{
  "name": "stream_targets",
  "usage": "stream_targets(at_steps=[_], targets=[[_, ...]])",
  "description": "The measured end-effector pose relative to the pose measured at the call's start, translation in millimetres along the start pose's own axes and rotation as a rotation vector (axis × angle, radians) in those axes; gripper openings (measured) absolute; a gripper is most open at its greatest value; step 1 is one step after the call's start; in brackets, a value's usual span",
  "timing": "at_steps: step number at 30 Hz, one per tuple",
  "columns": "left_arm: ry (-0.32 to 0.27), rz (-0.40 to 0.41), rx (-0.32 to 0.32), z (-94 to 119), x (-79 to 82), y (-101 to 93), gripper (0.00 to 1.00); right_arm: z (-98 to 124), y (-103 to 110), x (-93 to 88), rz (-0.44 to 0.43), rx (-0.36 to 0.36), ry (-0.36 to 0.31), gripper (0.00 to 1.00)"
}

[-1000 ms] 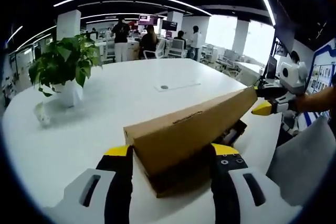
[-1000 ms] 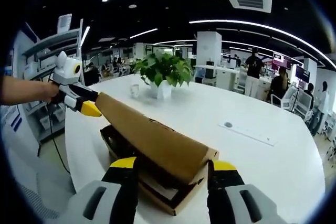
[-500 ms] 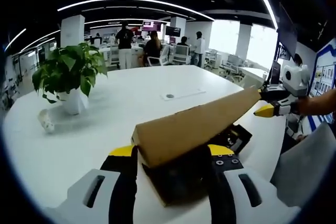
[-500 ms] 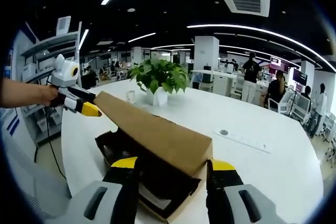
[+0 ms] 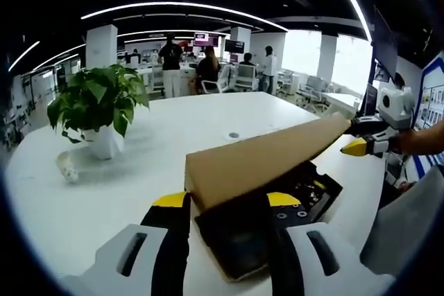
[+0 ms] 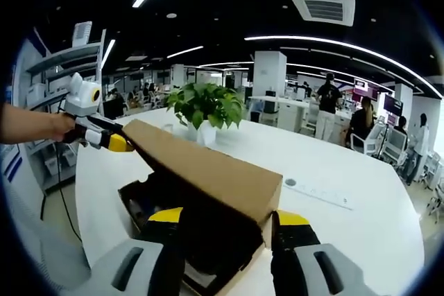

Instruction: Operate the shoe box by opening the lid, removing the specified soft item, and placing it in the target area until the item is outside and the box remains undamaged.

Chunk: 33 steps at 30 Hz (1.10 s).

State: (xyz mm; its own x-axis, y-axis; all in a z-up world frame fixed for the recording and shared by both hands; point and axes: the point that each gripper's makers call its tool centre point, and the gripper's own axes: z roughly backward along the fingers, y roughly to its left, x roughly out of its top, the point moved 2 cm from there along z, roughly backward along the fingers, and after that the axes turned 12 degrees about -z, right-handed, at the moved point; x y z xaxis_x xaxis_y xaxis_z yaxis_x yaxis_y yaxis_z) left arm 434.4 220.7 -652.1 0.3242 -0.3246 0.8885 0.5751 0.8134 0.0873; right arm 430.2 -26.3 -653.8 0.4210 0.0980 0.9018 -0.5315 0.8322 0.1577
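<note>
The left gripper [image 5: 225, 202] has its jaws on either side of one end of the cardboard lid [image 5: 267, 161], and the right gripper [image 6: 225, 220] does the same at the other end – both look clamped on it, though the actual contact is hidden behind the lid edge. The lid sits tilted above the shoe box [image 5: 277, 223] on the white table [image 5: 139, 164]. The inside of the box is dark – can't make out the soft item in there at all. Compared with a second ago the lid is lifted clearly higher, and more of the box interior shows. Farther off there's a potted plant [image 5: 100, 105] on the table, then people [image 5: 170, 64] standing around in the office behind.
</note>
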Motion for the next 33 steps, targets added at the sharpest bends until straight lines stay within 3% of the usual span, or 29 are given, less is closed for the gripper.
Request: stream_targets(at_steps=[11,27,33], targets=[[-0.001,-0.002,0.046,-4.0,6.4,13.2,0.29,-5.8,-3.9,8.9,-0.007,-0.008,-0.011,0.44],[0.013,-0.007,0.13,-12.2,10.3,38.8,0.05,-12.5,-11.6,18.1,-0.019,-0.013,-0.029,0.42],[0.004,0.01,0.142,-16.1,14.1,42.6,0.04,-16.4,-14.6,21.8,-0.021,-0.015,-0.035,0.42]])
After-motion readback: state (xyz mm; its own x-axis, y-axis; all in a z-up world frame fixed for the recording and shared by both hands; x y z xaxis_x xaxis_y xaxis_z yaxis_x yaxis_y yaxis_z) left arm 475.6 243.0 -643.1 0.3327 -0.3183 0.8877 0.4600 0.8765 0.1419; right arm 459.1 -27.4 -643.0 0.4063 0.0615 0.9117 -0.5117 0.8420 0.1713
